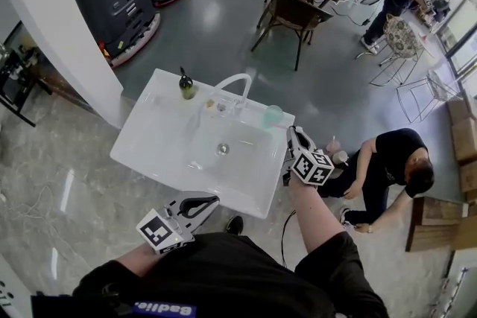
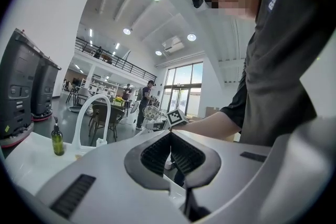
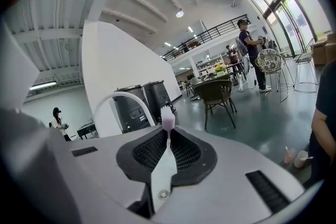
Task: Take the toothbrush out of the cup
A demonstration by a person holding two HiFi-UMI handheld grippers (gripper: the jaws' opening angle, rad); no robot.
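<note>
White toothbrush point(image 3: 164, 165) pinched lengthwise in right gripper point(image 3: 168, 132), pink head forward; left gripper point(image 2: 170, 135) jaws together.

Left gripper point(image 1: 211, 199): at 6 o'clock in head view, pointing to 2 o'clock, jaws together, nothing between. Right gripper point(image 1: 294, 135): forearm extended, pointing to 11 o'clock, jaws clamped on toothbrush point(image 3: 164, 162).

bottle point(image 1: 186, 86) L of faucet point(image 1: 231, 83), cup point(image 1: 273, 115) R

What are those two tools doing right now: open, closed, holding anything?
Left tool: closed, holding nothing.
Right tool: closed on the toothbrush.
</note>
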